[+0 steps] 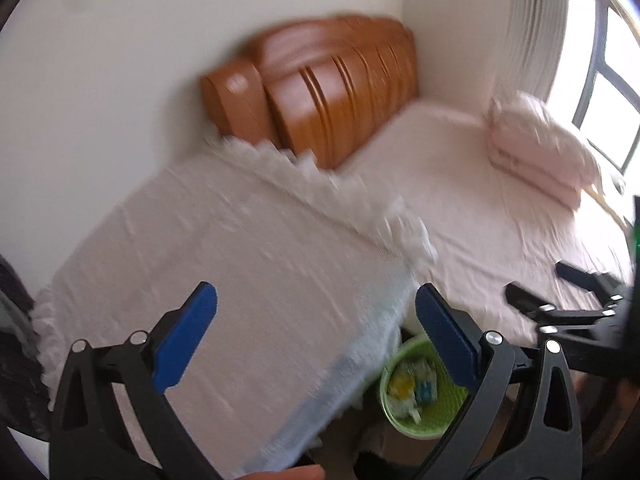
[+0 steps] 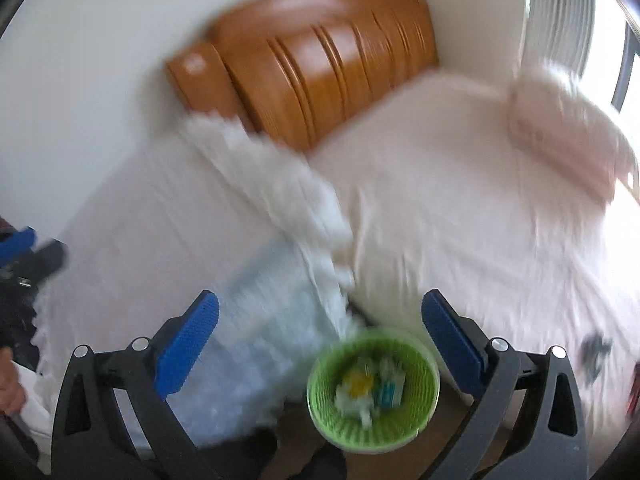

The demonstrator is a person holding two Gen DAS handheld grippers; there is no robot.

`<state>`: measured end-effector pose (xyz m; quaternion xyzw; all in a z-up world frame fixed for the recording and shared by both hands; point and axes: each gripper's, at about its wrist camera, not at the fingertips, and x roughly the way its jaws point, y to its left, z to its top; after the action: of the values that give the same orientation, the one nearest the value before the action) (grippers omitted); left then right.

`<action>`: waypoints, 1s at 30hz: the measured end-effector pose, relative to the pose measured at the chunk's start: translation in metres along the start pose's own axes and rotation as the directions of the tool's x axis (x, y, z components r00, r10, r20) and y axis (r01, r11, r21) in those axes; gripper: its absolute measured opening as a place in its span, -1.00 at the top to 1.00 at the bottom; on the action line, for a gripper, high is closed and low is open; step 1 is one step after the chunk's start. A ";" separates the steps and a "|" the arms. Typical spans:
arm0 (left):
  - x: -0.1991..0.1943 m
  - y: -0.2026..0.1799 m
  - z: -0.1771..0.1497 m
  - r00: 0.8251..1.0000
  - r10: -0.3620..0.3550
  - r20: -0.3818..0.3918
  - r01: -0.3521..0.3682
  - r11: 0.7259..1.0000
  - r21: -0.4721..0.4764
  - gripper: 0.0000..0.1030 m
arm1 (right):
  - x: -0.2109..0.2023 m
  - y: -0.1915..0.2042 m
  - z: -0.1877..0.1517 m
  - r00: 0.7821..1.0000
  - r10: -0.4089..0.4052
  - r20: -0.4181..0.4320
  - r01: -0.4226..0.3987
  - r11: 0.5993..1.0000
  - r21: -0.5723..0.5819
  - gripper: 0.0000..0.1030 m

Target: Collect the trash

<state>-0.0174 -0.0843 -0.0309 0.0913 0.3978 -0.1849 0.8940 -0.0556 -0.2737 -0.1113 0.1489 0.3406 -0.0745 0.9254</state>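
A green mesh waste basket stands on the floor between a cloth-covered table and the bed, with white, yellow and teal trash inside. It also shows in the left wrist view. My right gripper is open and empty above it. My left gripper is open and empty over the table's corner. The right gripper shows at the right of the left wrist view, over the bed.
A white lace-edged cloth covers the table on the left. The bed with a pink sheet fills the right, with a wooden headboard, a folded pink quilt and a window behind. Both views are motion-blurred.
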 end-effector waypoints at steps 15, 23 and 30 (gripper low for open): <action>-0.052 0.088 0.034 0.979 0.168 0.111 -0.141 0.966 -0.217 -0.85 | -0.067 0.073 0.073 0.968 0.120 0.219 -0.097 0.989 -0.114 -0.96; -0.042 0.093 0.027 0.983 0.161 0.092 -0.136 0.963 -0.231 -0.85 | -0.056 0.088 0.074 0.972 0.140 0.190 -0.112 0.982 -0.149 -0.96; -0.040 0.089 0.029 0.984 0.150 0.091 -0.128 0.967 -0.220 -0.85 | -0.053 0.084 0.076 0.972 0.135 0.190 -0.108 0.983 -0.146 -0.96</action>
<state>0.0131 -0.0014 0.0199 0.0125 0.3596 -0.0825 0.9294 -0.0298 -0.2169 -0.0028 0.0986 0.2406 -0.0092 0.9656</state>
